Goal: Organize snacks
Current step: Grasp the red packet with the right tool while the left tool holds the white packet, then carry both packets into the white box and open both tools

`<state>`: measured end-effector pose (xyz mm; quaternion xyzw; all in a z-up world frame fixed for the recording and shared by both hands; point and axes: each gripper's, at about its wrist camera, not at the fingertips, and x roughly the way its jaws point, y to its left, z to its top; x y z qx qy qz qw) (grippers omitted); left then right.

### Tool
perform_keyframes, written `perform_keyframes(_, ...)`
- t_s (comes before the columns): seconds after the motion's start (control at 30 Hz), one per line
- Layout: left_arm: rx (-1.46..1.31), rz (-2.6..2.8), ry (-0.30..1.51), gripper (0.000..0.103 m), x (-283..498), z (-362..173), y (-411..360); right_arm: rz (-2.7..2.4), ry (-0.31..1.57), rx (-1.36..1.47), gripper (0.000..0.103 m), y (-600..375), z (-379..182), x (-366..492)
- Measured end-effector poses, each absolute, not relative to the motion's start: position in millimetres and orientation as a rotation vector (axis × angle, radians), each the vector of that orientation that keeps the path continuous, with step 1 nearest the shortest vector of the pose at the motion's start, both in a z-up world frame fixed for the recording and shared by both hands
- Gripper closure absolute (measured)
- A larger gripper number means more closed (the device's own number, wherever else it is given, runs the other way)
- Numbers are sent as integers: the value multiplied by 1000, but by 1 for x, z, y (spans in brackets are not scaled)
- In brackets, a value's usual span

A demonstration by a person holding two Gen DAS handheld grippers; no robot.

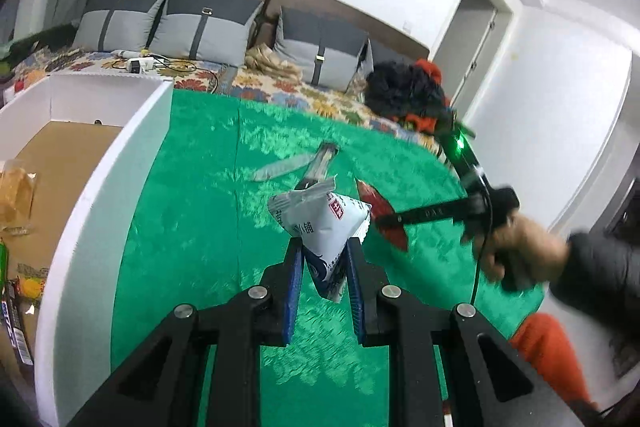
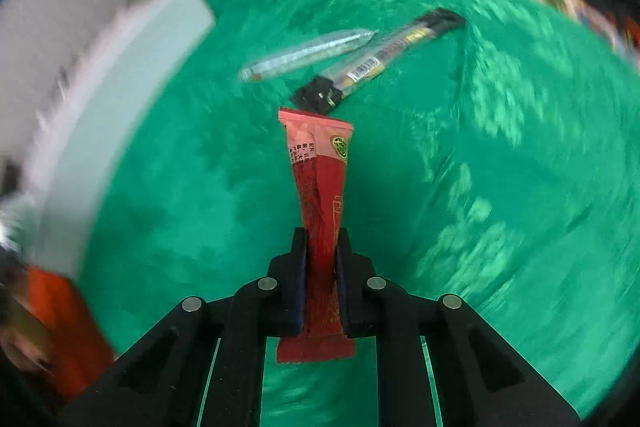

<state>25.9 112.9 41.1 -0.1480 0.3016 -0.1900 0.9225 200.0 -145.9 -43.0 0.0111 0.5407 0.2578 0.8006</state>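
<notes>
My left gripper (image 1: 323, 247) is shut on a white and blue snack packet (image 1: 320, 227), held above the green cloth (image 1: 192, 211). My right gripper (image 2: 322, 243) is shut on a long red snack packet (image 2: 318, 183), which sticks out forward over the cloth. In the left wrist view the right gripper (image 1: 394, 219) shows at the right with the red packet (image 1: 380, 211) in its tip, held by a hand (image 1: 516, 247). A clear stick packet (image 2: 308, 55) and a dark-ended stick packet (image 2: 384, 59) lie on the cloth ahead.
A white box (image 1: 116, 187) with a cardboard floor stands at the left and holds several snacks (image 1: 16, 195). Behind the cloth is a floral-covered sofa (image 1: 280, 83) with grey cushions, cables and a dark and red bundle (image 1: 408, 91). An orange item (image 1: 548, 351) lies at the lower right.
</notes>
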Motion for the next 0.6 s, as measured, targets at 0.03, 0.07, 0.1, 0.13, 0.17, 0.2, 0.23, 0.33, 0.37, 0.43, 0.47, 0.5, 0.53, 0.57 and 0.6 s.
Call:
perform_keyframes(0.03,-314,-389,611,83,25,45,115,556,1151,109,90,-150,-37,197)
perform_keyframes(0.07,-328,-387,597,83,24,51,120,564,1143,159,91,-152,-33,198)
perform_keyframes(0.1,-344,-384,579,83,22,60,125,578,1131,203,91,-151,-26,197)
perform_keyframes(0.13,-356,-380,561,83,20,67,131,599,1114,245,91,-146,-15,196)
perform_keyframes(0.17,-364,-373,545,83,18,74,137,615,1103,268,91,-140,-5,196)
perform_keyframes(0.2,-376,-359,519,83,15,84,147,642,1088,299,91,-132,7,196)
perform_keyframes(0.23,-387,-348,502,83,13,92,156,665,1076,320,91,-125,16,194)
perform_keyframes(0.33,-406,-298,465,83,10,110,185,768,1026,383,91,-87,53,197)
perform_keyframes(0.37,-405,-275,455,83,9,114,197,807,1012,403,91,-68,65,197)
perform_keyframes(0.43,-374,-203,448,83,10,122,225,877,994,440,91,-34,86,195)
perform_keyframes(0.47,-364,-182,453,83,11,122,234,922,990,461,91,-12,94,196)
perform_keyframes(0.5,-348,-146,466,83,13,122,249,952,989,472,91,6,100,194)
perform_keyframes(0.53,-332,-110,476,83,15,121,261,979,990,472,91,28,105,192)
perform_keyframes(0.57,-316,-80,488,83,15,119,271,1001,992,464,91,52,109,191)
perform_keyframes(0.6,-296,-41,510,82,18,115,285,1016,996,455,91,71,110,190)
